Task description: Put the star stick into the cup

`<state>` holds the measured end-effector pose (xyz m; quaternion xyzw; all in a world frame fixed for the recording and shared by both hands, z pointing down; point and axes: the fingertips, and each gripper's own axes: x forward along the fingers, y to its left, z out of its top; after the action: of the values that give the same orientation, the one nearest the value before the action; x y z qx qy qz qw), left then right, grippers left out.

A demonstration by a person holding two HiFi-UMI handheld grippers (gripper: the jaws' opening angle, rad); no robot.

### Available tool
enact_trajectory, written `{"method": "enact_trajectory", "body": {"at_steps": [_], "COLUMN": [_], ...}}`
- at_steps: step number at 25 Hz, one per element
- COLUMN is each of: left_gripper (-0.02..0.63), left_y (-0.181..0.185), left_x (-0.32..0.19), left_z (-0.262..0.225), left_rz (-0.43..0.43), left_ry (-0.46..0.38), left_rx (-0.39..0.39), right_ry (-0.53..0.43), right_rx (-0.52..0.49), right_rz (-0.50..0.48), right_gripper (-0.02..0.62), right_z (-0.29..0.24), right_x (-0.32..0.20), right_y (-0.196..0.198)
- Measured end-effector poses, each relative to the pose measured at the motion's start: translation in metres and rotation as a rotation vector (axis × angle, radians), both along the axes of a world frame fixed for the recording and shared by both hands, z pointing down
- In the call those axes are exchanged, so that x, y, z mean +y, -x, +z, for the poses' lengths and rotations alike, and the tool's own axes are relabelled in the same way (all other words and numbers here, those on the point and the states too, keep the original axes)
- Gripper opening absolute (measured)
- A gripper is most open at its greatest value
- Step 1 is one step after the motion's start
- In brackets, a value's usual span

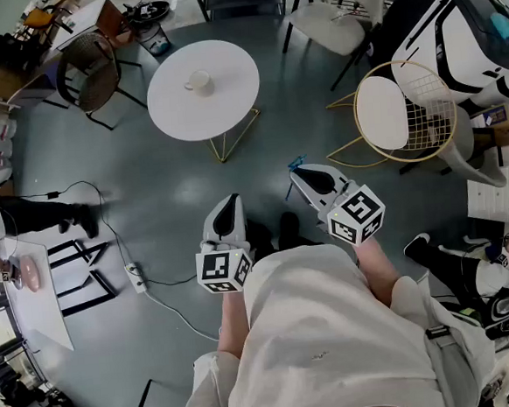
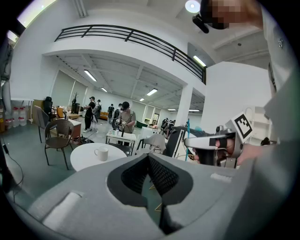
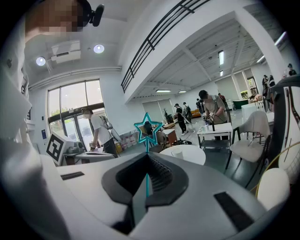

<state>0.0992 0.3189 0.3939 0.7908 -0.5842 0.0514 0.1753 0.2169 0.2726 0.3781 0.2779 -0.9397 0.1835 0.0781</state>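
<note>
Right gripper [image 1: 301, 176] clamped on star stick [image 3: 147, 182], star up. Left gripper [image 1: 231, 200] closed, empty. Cup [image 1: 199, 81] on round table [image 1: 233, 99], well apart.

A teal outline star stick [image 3: 148, 132] stands upright at mid-frame, its thin stem pinched in the right gripper [image 3: 148, 158], while the white handled cup [image 1: 198, 81] sits upright on a round white table [image 1: 229, 99], upper centre-left.

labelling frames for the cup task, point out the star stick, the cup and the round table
star stick [image 3: 147, 173], right gripper view, on its shaft
cup [image 1: 198, 81], head view, on its body
round table [image 1: 229, 104], head view, on bare top
</note>
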Motion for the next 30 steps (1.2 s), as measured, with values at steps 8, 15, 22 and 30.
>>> {"method": "enact_trajectory", "body": {"at_steps": [8, 15, 22, 30], "left_gripper": [0.011, 0.011, 0.011, 0.011], "left_y": [0.004, 0.005, 0.023, 0.055], "left_x": [0.001, 0.002, -0.012, -0.047], "left_z": [0.008, 0.012, 0.014, 0.011], "left_rz": [-0.013, -0.007, 0.009, 0.061], "left_ry": [0.004, 0.017, 0.017, 0.006], "left_rx": [0.001, 0.006, 0.007, 0.01], "right_ry": [0.0, 0.005, 0.013, 0.021], "right_rx": [0.009, 0.016, -0.015, 0.004], "right_rz": [-0.014, -0.015, -0.011, 0.071], "right_gripper": [0.009, 0.009, 0.011, 0.012], "right_z": [0.007, 0.008, 0.006, 0.001], "right_x": [0.0, -0.003, -0.01, -0.043], "right_y": [0.004, 0.009, 0.027, 0.049]}}
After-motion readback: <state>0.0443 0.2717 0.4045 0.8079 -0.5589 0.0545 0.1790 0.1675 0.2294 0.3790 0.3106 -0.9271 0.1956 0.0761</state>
